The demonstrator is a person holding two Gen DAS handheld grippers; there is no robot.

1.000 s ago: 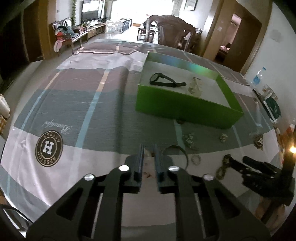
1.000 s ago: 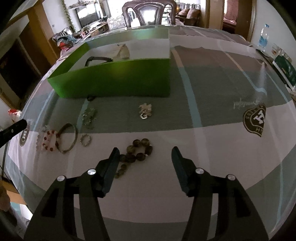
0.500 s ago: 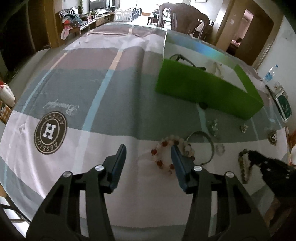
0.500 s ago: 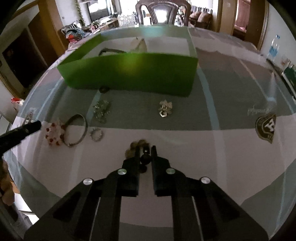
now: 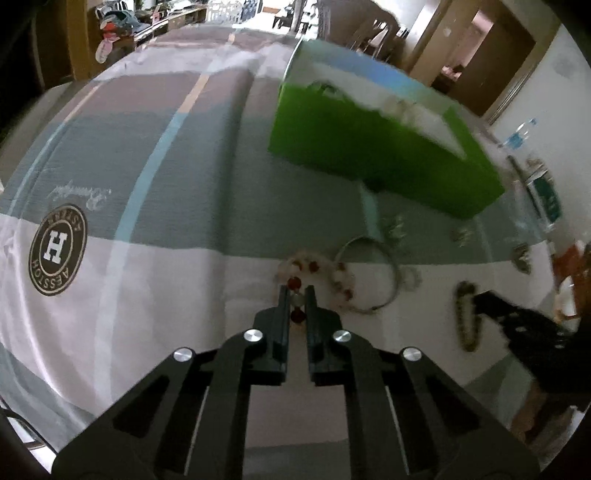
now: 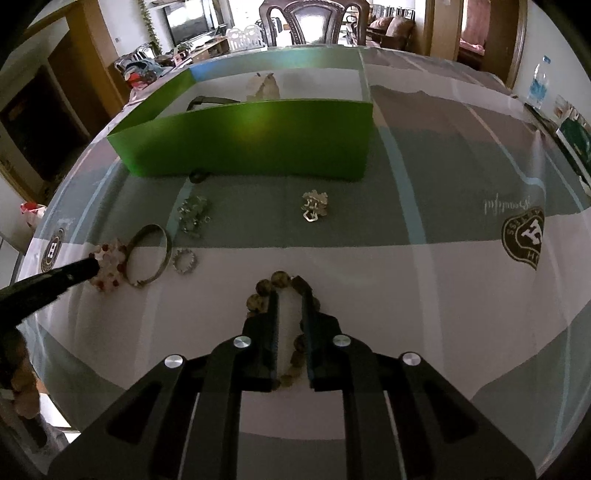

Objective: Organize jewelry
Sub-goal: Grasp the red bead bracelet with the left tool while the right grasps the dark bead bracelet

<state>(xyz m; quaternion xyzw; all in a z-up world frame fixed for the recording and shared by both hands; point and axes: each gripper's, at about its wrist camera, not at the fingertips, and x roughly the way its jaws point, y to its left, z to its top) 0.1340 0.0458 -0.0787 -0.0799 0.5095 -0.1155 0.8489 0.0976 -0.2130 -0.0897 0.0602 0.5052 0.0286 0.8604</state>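
Note:
My left gripper [image 5: 296, 291] is shut on the red and white bead bracelet [image 5: 314, 267], which lies on the tablecloth beside a metal bangle [image 5: 384, 275]. My right gripper [image 6: 289, 297] is nearly shut around the dark brown bead bracelet [image 6: 280, 278], with beads showing between and beside the fingers. The green box [image 6: 251, 144] stands behind, with a black watch [image 6: 207, 100] and a pale piece [image 6: 266, 86] inside. The box [image 5: 369, 147] also shows in the left wrist view, as does the right gripper [image 5: 480, 302] on the brown beads [image 5: 465, 321].
On the cloth lie a small silver ring [image 6: 184, 261], a silver chain cluster [image 6: 194, 216], a silver brooch [image 6: 314, 206] and a dark round piece [image 6: 198, 176] at the box's foot. A water bottle [image 6: 537, 83] stands far right. A chair [image 6: 314, 22] stands behind the table.
My left gripper opened, moved onto the red and white bracelet and closed on it. My right gripper closed on the brown bead bracelet and now stands slightly wider around it.

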